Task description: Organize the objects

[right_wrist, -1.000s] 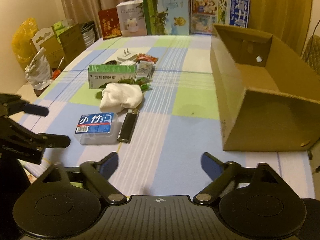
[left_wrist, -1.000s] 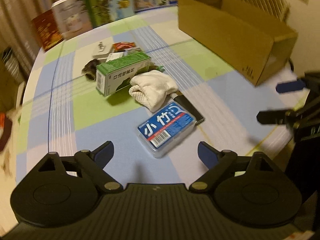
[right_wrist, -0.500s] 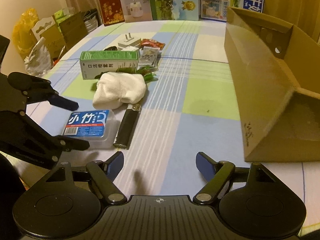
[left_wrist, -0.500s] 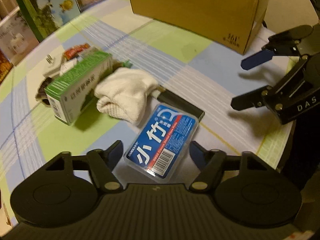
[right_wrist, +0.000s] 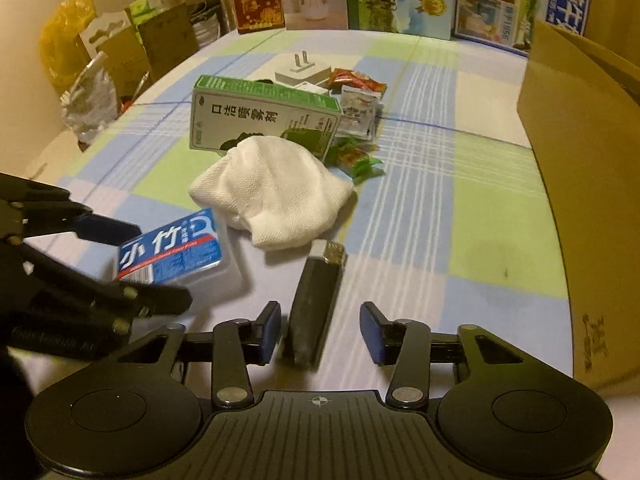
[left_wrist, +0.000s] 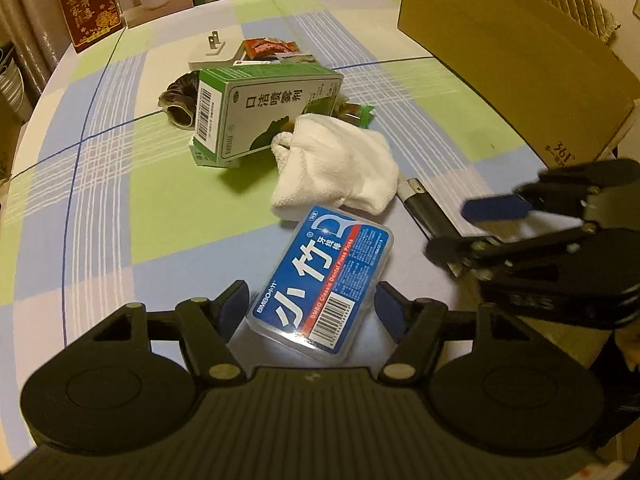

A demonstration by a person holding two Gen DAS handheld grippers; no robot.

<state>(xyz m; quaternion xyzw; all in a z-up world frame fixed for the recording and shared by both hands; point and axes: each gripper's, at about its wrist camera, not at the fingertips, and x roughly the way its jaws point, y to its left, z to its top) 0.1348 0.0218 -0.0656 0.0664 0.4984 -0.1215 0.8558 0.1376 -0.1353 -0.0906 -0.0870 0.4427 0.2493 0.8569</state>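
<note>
The left claw [left_wrist: 311, 307] is held spread wide, released, with the near end of the blue floss-pick case [left_wrist: 325, 278] lying between its fingers on the checked tabletop [left_wrist: 100, 184]; no contact with the pads can be made out. Just beyond the case a white folded cloth [left_wrist: 340, 168] is seen, and behind it a green and white carton [left_wrist: 264, 114] with a white plug adapter [left_wrist: 212, 50] farther back. To the right of the case, a dark lighter [right_wrist: 316, 296] is straddled by the right claw [right_wrist: 320, 334], whose fingers are likewise parted and apart from it. Small snack packets [right_wrist: 358, 108] lie beyond the cloth. At the far right a cardboard box [right_wrist: 584, 184] is placed on its side.
</note>
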